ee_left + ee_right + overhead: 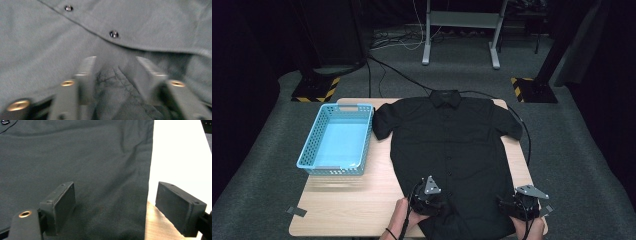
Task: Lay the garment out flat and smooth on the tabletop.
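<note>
A light blue perforated basket [337, 140] sits on the left part of the wooden table [347, 205], nothing inside it. Just beside it a black short-sleeved shirt [452, 150] lies spread flat, collar at the far edge, hem at the near edge. The left gripper [428, 202] rests on the shirt near the hem — in the left gripper view its jaws stand partly apart with a bunched fold of fabric [117, 85] between them. The right gripper [115, 207] has its jaws wide apart, straddling the shirt's right side edge — one over cloth, one over bare table. Bare tabletop lies in front of the basket.
</note>
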`<action>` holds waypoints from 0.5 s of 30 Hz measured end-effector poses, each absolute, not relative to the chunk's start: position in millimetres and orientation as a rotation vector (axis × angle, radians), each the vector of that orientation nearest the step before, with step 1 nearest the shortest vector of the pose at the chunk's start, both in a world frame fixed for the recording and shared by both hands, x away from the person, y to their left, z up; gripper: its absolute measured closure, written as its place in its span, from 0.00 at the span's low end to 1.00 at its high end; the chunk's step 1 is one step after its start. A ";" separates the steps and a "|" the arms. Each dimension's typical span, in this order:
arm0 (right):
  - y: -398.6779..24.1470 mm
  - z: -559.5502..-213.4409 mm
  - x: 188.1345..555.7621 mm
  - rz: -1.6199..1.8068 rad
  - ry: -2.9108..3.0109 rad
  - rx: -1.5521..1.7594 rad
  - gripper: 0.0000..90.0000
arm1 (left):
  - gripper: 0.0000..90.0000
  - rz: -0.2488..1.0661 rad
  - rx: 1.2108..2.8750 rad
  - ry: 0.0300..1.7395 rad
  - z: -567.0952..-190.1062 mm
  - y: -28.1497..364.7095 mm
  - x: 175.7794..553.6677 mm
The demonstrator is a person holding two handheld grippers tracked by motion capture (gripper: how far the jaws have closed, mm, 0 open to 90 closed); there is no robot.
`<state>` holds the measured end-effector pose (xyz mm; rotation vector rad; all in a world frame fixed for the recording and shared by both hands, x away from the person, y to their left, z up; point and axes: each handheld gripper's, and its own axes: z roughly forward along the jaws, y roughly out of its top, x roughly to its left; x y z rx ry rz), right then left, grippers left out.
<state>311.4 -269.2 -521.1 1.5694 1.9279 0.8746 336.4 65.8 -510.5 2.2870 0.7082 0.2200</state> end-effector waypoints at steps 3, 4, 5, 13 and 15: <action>-269.0 -521.5 311.3 0.864 1.925 1.571 0.17 | 0.82 0.218 2.239 0.729 -513.2 71.8 331.6; -268.5 -521.6 311.3 0.858 1.926 1.570 0.17 | 0.90 0.221 2.232 0.731 -514.5 73.4 329.3; -267.6 -521.9 311.4 0.846 1.926 1.566 0.17 | 0.94 0.229 2.222 0.731 -515.3 74.6 327.1; -265.1 -522.3 311.1 0.818 1.923 1.552 0.17 | 0.97 0.283 2.157 0.778 -513.6 93.0 314.2; -264.9 -522.3 311.0 0.817 1.922 1.552 0.17 | 0.97 0.299 2.135 0.808 -513.1 101.4 310.4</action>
